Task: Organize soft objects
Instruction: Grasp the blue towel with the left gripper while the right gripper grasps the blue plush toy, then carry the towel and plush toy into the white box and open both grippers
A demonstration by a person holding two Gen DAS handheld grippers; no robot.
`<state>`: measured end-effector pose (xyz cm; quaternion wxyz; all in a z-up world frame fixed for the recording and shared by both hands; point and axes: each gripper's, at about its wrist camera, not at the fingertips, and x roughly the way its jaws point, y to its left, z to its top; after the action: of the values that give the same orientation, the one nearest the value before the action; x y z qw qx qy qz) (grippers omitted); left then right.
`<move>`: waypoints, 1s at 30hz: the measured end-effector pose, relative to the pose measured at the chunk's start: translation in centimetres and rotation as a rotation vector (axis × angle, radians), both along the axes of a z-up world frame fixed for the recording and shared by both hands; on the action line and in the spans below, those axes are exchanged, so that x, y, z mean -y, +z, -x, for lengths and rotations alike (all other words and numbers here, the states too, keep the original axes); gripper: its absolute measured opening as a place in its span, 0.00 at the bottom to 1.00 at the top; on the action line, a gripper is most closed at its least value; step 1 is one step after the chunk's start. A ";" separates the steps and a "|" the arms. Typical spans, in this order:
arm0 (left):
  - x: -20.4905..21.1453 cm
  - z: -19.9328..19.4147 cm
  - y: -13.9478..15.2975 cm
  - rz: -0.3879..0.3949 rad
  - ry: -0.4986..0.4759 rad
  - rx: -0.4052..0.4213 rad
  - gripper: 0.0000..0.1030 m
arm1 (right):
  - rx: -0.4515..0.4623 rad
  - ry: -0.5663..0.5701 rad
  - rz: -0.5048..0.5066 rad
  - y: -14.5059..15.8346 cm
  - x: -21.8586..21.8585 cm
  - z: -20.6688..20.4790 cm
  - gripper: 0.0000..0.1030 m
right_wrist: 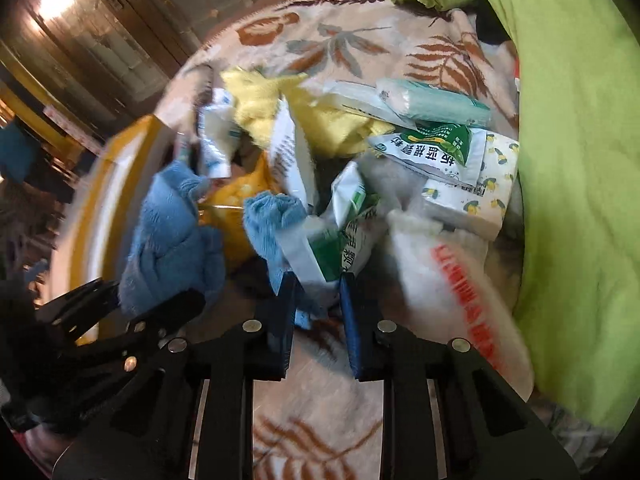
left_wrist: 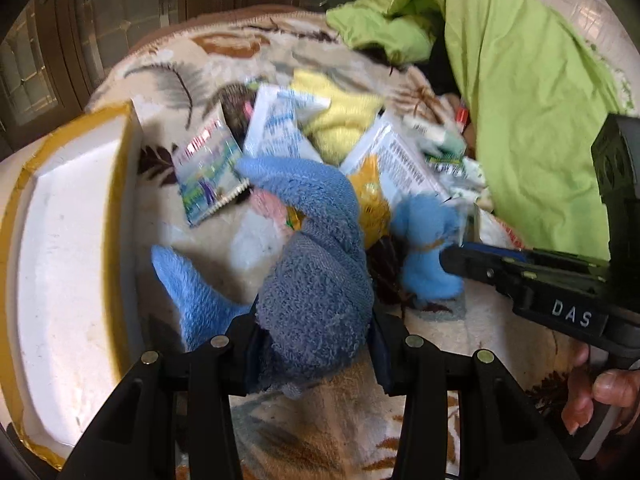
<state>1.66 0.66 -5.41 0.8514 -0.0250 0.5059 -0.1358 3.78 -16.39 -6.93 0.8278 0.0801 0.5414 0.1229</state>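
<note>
Soft-goods lot on floral blanket (right_wrist: 320, 392): left gripper (left_wrist: 316, 344) jaws clamped on dark blue towel (left_wrist: 316, 292), right gripper (right_wrist: 318, 300) jaws narrowed onto light blue cloth (right_wrist: 268, 220); advise lifting slowly, shedding packets, toward white foam box (left_wrist: 68, 240).

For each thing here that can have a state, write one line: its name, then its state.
left gripper: shut on the blue towel.
blue towel: bunched, lifted at one end.
right gripper: closed on the light blue cloth.
light blue cloth: crumpled, pinched at its edge.
yellow cloth: loose, ungripped.
foam box: open.
</note>
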 end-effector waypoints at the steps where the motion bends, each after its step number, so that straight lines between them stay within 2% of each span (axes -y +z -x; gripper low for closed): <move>1: -0.2 0.0 0.4 0.004 0.003 0.007 0.43 | 0.007 0.007 -0.002 0.3 -0.1 0.2 0.20; 6: -0.5 -0.3 -0.5 0.011 0.016 -0.037 0.43 | 0.003 0.010 -0.003 0.3 0.0 0.5 0.19; 9: -0.1 -0.2 -1.1 0.009 0.006 -0.052 0.43 | -0.074 0.021 0.001 -0.8 -0.2 0.2 0.20; 10: 0.0 -0.2 -1.2 0.005 0.003 -0.052 0.43 | -0.070 0.008 0.016 -0.7 -0.1 0.4 0.21; 12: 0.1 -0.3 -1.4 0.002 0.003 -0.058 0.43 | -0.018 -0.002 0.058 0.2 -0.4 1.1 0.21; 15: -0.1 -0.5 -1.8 0.000 0.010 -0.065 0.43 | 0.075 0.053 0.046 2.2 -1.2 2.6 0.21; 17: -0.2 -0.6 -2.1 -0.002 0.012 -0.074 0.43 | 0.083 0.104 0.040 2.6 -2.3 3.1 0.21; 19: -0.3 -0.5 -2.3 0.000 0.012 -0.079 0.43 | 0.031 0.129 0.051 1.7 -3.0 2.7 0.21; 21: -0.3 -0.4 -2.3 -0.001 0.011 -0.079 0.43 | 0.000 0.108 0.090 0.3 -3.1 1.9 0.21; 24: -0.2 -0.4 -2.4 0.002 0.015 -0.080 0.43 | -0.046 0.098 0.098 -1.5 -2.7 0.7 0.21; 28: -0.1 -0.6 -2.6 0.001 0.011 -0.087 0.43 | -0.026 0.057 0.116 -1.6 -1.7 0.1 0.21; 29: -0.1 -0.6 -2.7 0.001 0.011 -0.090 0.43 | -0.015 0.060 0.111 -1.6 -1.5 0.0 0.23; 30: 0.0 -0.7 -2.8 0.003 0.013 -0.095 0.43 | -0.017 0.068 0.094 -1.8 -1.4 -0.2 0.29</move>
<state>2.36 0.69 -8.24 0.8272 -0.0360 0.5455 -0.1298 3.94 -14.99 -8.73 0.8214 0.0236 0.5561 0.1245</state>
